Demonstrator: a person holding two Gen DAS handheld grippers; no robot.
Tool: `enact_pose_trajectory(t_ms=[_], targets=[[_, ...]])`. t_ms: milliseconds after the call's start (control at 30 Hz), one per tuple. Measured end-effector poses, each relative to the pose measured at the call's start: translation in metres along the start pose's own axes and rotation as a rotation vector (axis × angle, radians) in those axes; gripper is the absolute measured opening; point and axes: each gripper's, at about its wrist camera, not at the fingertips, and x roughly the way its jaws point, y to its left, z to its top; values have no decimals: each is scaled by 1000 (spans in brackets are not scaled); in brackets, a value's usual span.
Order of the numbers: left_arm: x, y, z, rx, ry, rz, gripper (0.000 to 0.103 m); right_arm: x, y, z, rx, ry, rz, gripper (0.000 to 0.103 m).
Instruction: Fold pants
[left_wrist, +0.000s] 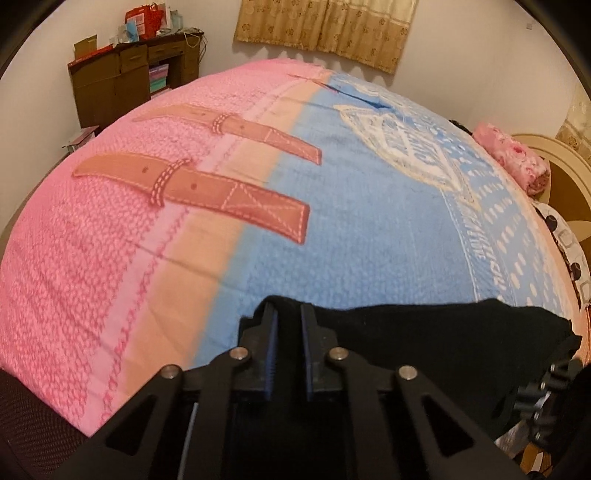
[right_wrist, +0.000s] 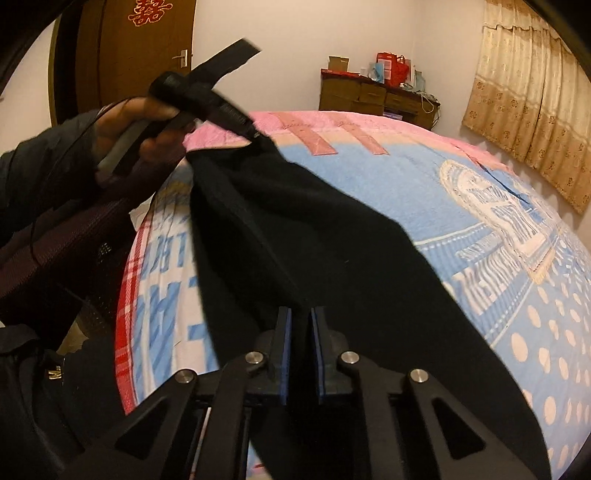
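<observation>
The black pants hang stretched between my two grippers above the bed. My right gripper is shut on one end of the pants. In the right wrist view my left gripper, held by a hand, is shut on the far end of the pants, at upper left. In the left wrist view my left gripper has its jaws nearly together on the black pants, which stretch away to the right along the bottom of the view.
The bed is covered by a pink and blue blanket with printed straps. A brown dresser with boxes stands by the far wall. Curtains hang behind. A pink folded cloth lies near the headboard. A wooden door is behind the hand.
</observation>
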Motion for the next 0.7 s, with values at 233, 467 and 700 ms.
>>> enact_pose_trajectory(t_ms=[233, 467, 700], targets=[[17, 9, 9, -43, -3, 37, 13, 9, 41, -11, -183, 28, -75, 13], [2, 19, -1, -72, -32, 34, 16, 0, 52, -17, -174, 62, 47, 14], [-33, 30, -10, -75, -98, 104, 16, -28, 46, -33, -69, 45, 63, 15]])
